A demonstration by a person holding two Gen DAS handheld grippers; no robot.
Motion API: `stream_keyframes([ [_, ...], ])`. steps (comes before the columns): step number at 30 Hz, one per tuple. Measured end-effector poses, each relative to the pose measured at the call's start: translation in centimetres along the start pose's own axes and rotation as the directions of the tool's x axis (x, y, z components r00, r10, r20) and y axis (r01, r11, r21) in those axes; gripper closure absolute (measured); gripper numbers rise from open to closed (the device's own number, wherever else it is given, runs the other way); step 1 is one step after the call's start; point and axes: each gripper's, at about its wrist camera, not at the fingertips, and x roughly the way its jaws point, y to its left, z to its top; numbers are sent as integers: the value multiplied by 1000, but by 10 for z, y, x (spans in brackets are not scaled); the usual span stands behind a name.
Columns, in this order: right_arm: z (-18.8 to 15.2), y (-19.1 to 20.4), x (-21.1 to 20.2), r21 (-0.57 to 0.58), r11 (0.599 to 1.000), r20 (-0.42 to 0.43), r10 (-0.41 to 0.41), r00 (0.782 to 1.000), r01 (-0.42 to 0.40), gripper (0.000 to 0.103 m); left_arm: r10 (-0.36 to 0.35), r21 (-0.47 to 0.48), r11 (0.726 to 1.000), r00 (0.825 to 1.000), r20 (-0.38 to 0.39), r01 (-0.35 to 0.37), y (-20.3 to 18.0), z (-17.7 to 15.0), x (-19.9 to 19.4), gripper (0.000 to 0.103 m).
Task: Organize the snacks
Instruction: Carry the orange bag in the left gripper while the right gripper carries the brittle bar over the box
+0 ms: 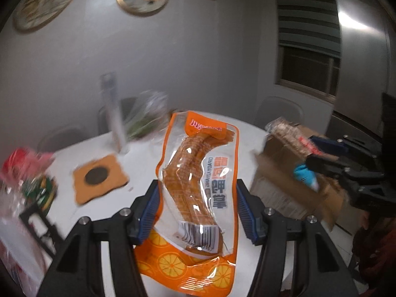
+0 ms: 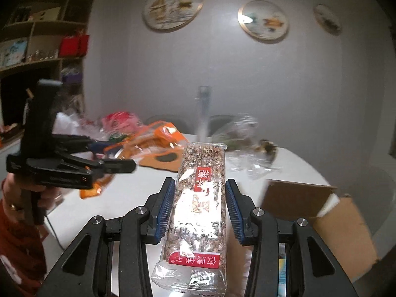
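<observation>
My left gripper (image 1: 196, 198) is shut on an orange snack packet (image 1: 195, 180), which stands up between the blue pads above the white table (image 1: 138, 153). My right gripper (image 2: 198, 203) is shut on a clear packet of grain bars with red labels (image 2: 200, 198), also lifted off the table. In the left wrist view, the right gripper (image 1: 309, 149) holds the grain bar packet (image 1: 289, 136) over the cardboard box (image 1: 284, 185). From the right wrist view, the left gripper (image 2: 116, 156) carries the orange packet (image 2: 153, 138) at the left.
An open cardboard box (image 2: 321, 212) sits at the table's right edge. A square cork mat (image 1: 99, 175), a tall bottle (image 1: 112, 113) and a clear bag of greens (image 1: 146, 118) stand further back. Red snack bags (image 1: 22, 163) are piled at left. A hand (image 2: 14, 198) grips the left handle.
</observation>
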Motion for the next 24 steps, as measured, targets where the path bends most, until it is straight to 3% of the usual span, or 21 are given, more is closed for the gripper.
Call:
stream_keyframes([
  [4,-16,-39,-10,34,996,-29,-76,997,77,65,-130,57,990,991,-1,130,-45,28,15,48],
  [10,-44,-77,-2,75,993,-125,-81,989,91,65,-250,144,955,966,-71,258,-111,52,50,47],
  [17,-60,-105,6,79,990,-171,-100,980,115,65,-270,189,934,945,-182,303,-160,61,98,47],
  [24,-68,-119,14,70,992,-224,-90,971,108,65,-275,160,931,918,-285,329,-164,59,134,47],
])
